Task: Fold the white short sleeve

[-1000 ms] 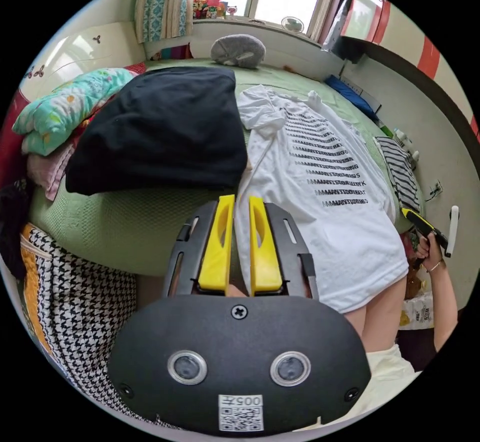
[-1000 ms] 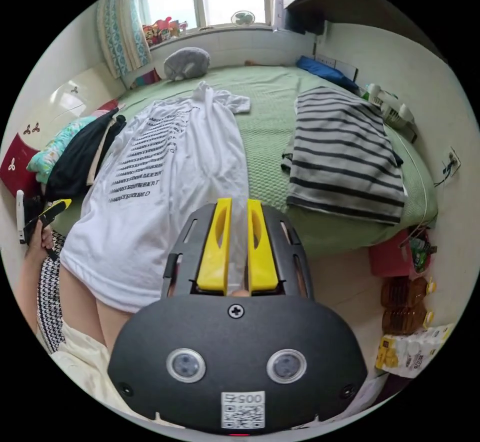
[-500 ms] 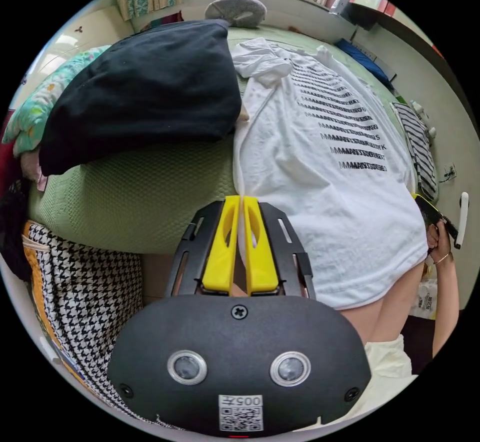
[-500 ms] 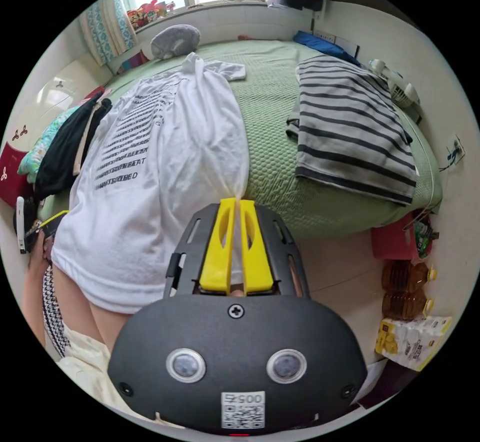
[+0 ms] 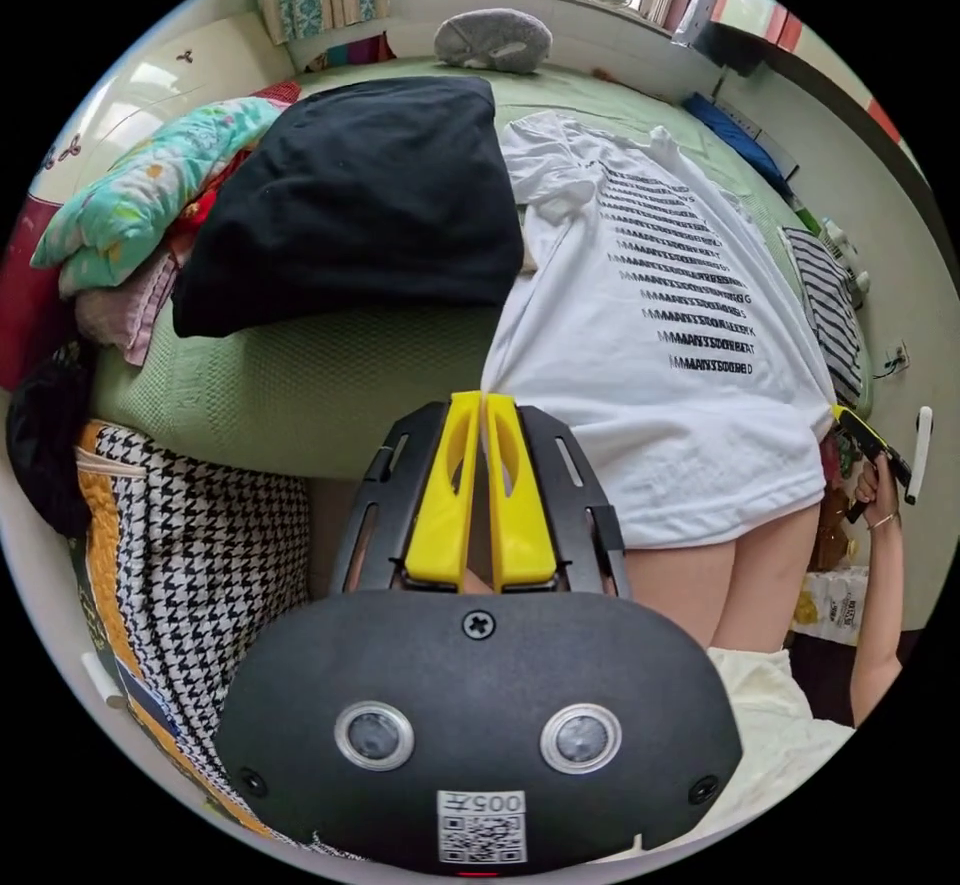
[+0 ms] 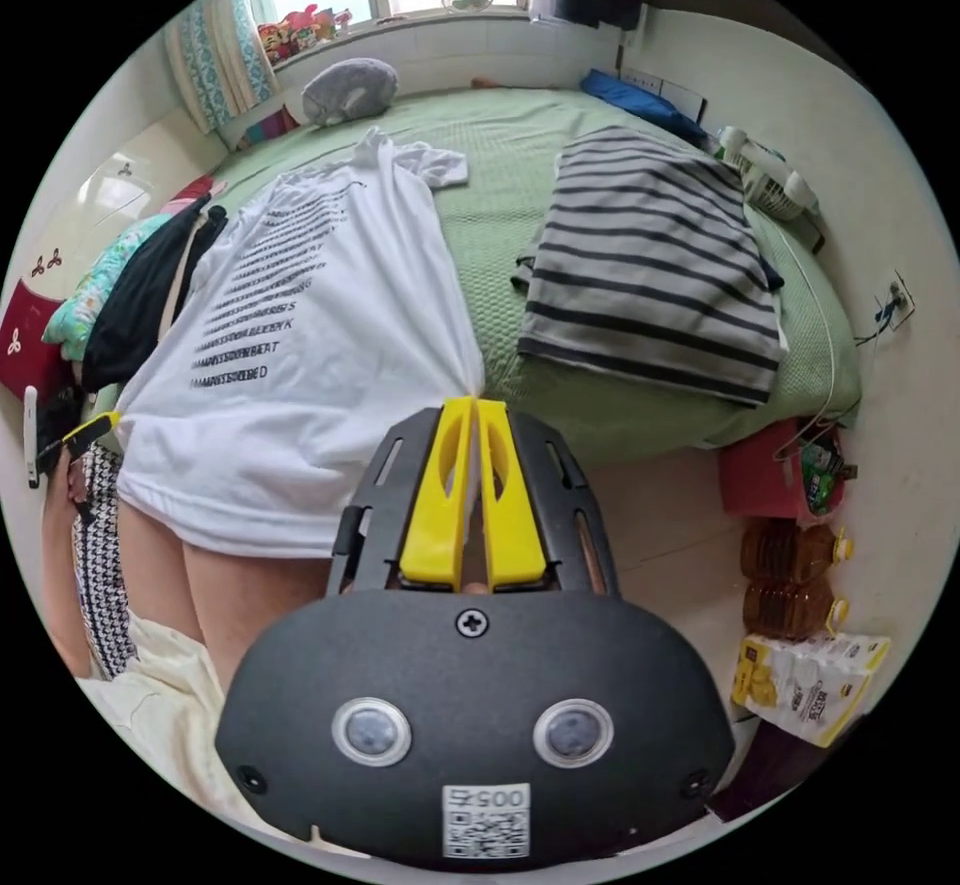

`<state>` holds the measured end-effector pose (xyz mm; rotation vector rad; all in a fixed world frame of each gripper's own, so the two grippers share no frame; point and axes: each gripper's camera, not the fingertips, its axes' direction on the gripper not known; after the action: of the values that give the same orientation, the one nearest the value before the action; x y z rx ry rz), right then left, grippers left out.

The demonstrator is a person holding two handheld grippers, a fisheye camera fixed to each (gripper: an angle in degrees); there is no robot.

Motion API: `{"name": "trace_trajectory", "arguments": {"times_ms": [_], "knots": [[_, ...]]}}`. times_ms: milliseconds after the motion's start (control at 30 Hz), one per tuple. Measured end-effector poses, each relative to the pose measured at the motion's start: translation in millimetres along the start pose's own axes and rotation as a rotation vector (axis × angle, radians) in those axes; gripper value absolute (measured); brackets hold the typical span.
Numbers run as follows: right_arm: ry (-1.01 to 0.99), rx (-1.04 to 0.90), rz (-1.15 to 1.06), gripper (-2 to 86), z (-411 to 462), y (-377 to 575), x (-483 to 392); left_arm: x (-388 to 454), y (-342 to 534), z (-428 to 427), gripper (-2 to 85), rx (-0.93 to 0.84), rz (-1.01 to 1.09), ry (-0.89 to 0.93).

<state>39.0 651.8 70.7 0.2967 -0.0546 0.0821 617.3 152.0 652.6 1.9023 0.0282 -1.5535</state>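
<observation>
A white short-sleeve shirt [image 5: 650, 345] with rows of black lettering lies face up along the green bed [image 5: 300, 385], its hem hanging over the near edge above a person's legs. My left gripper [image 5: 483, 400] is shut on the shirt's left hem corner. In the right gripper view the same shirt [image 6: 320, 325] stretches away, and my right gripper [image 6: 475, 403] is shut on its right hem corner. The far sleeves lie bunched near the collar. The right gripper [image 5: 865, 440] shows at the far right of the left gripper view, and the left gripper [image 6: 85, 430] at the left edge of the right one.
A black garment [image 5: 350, 195] lies left of the shirt, with a floral pillow [image 5: 140, 195] beyond it. A striped folded garment [image 6: 650, 255] lies on the right. A houndstooth cloth [image 5: 190, 545] hangs off the bed's left. Bottles [image 6: 790, 575] and a red bin [image 6: 770, 480] stand on the floor.
Both grippers closed on the hem corners and pulled them toward the bed's near edge; the shirt's lower part is now stretched flatter and the hem sits higher on the legs.
</observation>
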Motion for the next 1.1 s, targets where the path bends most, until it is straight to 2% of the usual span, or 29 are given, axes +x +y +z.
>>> {"name": "trace_trajectory", "arguments": {"times_ms": [200,367,500,600,800,967,1033,1100], "knots": [[-0.049,0.068,0.013,2.3,-17.0,-14.8,18.3,23.9,1.5,-8.9,-0.1,0.038,-0.064,-0.117],[-0.058,0.126,-0.025,4.2,-28.6,-73.3,11.8,85.1,-51.8,-16.1,-0.1,0.137,0.044,-0.023],[-0.031,0.132,-0.038,4.9,-6.2,-139.9,-11.2,163.8,-122.6,24.0,0.0,0.174,0.161,0.139],[-0.07,0.113,-0.022,6.3,15.6,-185.3,-20.0,225.1,-175.7,72.0,0.0,0.107,0.251,0.242],[-0.041,0.126,0.089,7.3,51.7,-268.1,-18.4,296.5,-250.1,135.4,0.0,0.134,0.251,0.234],[-0.053,0.067,0.129,6.8,88.2,-322.8,-18.9,312.5,-261.6,183.8,0.0,0.041,0.258,0.308],[-0.007,0.007,0.114,5.4,105.3,-339.0,-28.8,318.6,-270.1,192.7,-0.1,0.079,0.277,0.269],[0.028,0.028,0.074,1.1,103.6,-344.6,-37.2,319.5,-279.7,203.1,-0.1,0.076,0.254,0.224]]}}
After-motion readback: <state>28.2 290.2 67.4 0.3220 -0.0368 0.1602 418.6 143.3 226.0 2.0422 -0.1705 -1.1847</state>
